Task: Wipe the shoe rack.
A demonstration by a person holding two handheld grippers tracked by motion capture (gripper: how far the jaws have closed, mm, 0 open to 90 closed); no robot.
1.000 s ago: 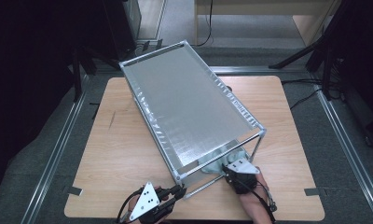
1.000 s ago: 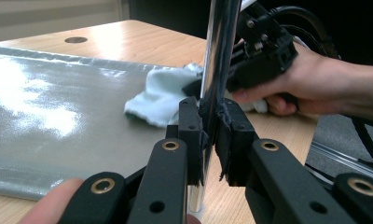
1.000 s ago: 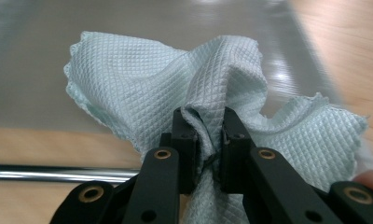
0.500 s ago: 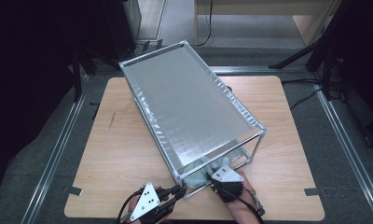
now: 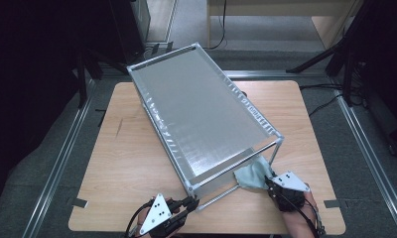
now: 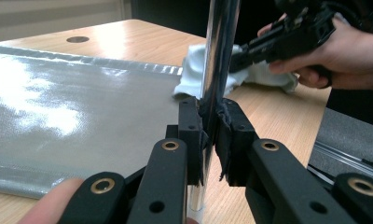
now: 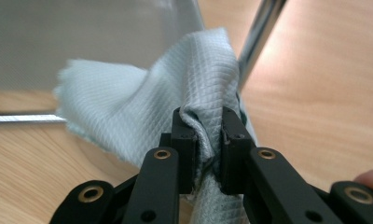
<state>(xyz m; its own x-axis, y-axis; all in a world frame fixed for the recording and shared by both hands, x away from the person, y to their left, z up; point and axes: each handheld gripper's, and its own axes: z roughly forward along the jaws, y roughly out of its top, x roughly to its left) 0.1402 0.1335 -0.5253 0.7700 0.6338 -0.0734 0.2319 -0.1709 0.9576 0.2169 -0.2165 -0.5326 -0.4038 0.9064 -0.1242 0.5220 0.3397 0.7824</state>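
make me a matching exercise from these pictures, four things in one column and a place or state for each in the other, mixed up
Things
1. left gripper
2. right gripper
3. pale blue waffle-weave cloth
4. light wooden table

States or places
A. bunched at the shelf's near right corner
B. clamped on a chrome leg of the grey fabric-topped metal shelf
C. carries the shelf
D. pinching fabric between its jaws

Pairs: 1-B, 2-D, 3-A, 4-C
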